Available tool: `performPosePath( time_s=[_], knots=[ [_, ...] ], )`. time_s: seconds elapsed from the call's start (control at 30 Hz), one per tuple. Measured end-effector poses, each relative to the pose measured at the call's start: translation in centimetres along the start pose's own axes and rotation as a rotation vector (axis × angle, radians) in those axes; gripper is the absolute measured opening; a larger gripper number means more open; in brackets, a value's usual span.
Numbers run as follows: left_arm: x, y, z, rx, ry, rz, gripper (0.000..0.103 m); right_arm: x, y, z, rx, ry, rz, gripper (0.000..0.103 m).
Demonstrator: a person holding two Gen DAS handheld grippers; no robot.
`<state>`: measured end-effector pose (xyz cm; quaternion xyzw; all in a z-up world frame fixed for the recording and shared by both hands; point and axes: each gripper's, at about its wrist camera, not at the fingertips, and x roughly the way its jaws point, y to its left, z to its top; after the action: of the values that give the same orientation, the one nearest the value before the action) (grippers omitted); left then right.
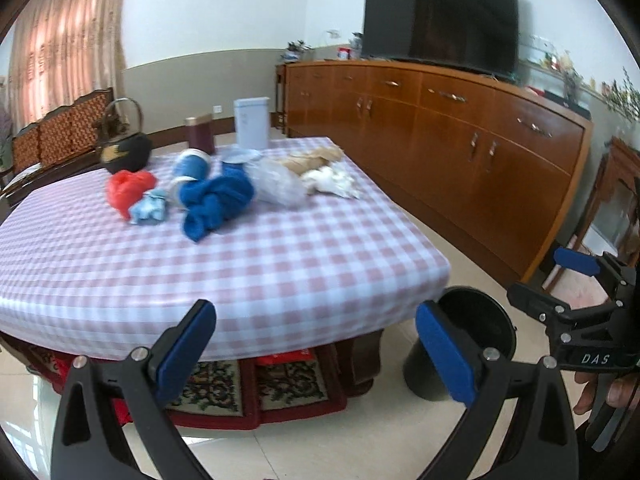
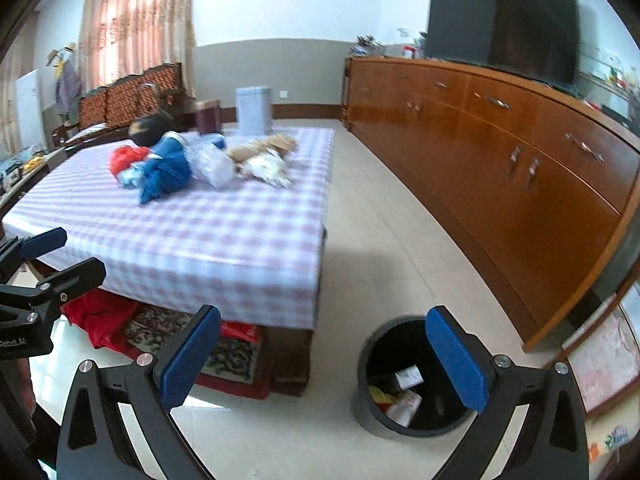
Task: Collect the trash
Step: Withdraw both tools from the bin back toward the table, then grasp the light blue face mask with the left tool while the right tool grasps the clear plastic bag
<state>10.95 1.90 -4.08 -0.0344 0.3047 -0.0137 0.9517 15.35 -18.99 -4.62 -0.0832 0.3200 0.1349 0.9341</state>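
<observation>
pink and white checked tablecloth (image 1: 248,264) fills my left view, with crumpled soft bags and paper, the trash (image 1: 218,200), heaped far back. my left claw (image 1: 316,348) is wide apart, empty.

right view: my right claw (image 2: 324,360) gapes empty above the round black bin (image 2: 372,364), ready for drops.

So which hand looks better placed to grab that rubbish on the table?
Probably left: its open tool faces the checked table's edge, while the right tool hovers nearer the black bin.
</observation>
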Motion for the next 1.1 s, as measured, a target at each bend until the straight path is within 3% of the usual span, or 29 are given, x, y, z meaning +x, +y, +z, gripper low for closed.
performPosePath(
  time_s=[0.67,1.1],
  knots=[
    [-3.5,8.4,0.8,-0.087,-0.067,0.136,0.101,0.0,8.1,4.5,-0.043,-0.105,0.176,0.103],
    [-1.5,12.9,2.1,-0.1,-0.056,0.178,0.089,3.5,10.1,8.0,-0.051,-0.068,0.146,0.103]
  ],
)
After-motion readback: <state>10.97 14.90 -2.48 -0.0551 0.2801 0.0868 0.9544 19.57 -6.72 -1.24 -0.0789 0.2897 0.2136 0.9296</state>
